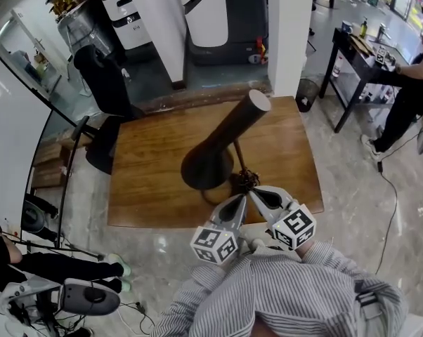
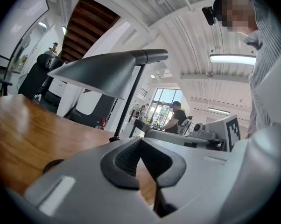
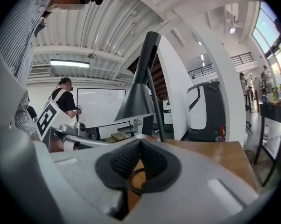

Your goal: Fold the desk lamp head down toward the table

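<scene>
We're keeping both grippers off the desk lamp (image 1: 222,142), which is standing mid wooden table (image 1: 148,188). L gripper (image 1: 238,201) & R gripper (image 1: 255,194) are both pinched closed w/ nothing held, hovering at the near edge by the lamp cable (image 1: 245,181). Lamp head (image 2: 103,71) is facing shade-down twd the tabletop, so we're judging the fold done or nearly.

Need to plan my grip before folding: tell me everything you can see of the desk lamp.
The desk lamp is dark and matte, metal-looking: a cone shade running into a cylindrical neck, on a thin straight stem. It stands near the front edge of the wooden table, head raised, shade mouth facing down and toward the person's left. A tangled cord lies at its foot. Nothing grips it.
</scene>
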### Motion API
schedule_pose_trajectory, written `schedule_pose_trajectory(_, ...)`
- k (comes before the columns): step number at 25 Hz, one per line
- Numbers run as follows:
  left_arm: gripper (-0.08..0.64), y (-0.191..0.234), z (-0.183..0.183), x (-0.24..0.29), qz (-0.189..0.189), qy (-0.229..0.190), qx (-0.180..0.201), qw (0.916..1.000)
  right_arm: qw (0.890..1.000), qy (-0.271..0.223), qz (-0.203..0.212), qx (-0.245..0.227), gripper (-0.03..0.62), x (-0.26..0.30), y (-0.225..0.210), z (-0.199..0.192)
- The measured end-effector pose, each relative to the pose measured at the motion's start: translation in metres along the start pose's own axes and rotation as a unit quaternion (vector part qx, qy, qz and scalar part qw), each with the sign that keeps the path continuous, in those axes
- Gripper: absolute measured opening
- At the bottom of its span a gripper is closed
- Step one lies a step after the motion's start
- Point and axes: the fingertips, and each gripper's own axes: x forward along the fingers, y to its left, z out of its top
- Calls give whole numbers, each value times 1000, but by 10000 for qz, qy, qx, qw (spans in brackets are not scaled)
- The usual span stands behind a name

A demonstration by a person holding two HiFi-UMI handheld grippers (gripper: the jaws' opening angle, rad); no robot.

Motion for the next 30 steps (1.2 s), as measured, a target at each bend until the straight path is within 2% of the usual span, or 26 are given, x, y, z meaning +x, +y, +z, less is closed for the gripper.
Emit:
schedule_pose_trajectory(13,0,6,11,-7,220,-21,337,9992,9992,-141,-172,-347,0,-1,1,15)
schedule_pose_trajectory(18,0,6,9,-9,201,-41,290,9994,9987,-287,-180,-371,0,-2,0,19)
schedule_pose_trajectory(30,0,13,19,-1,346,-103,264,9990,9990,-129,30,-431,0,1,-2,18)
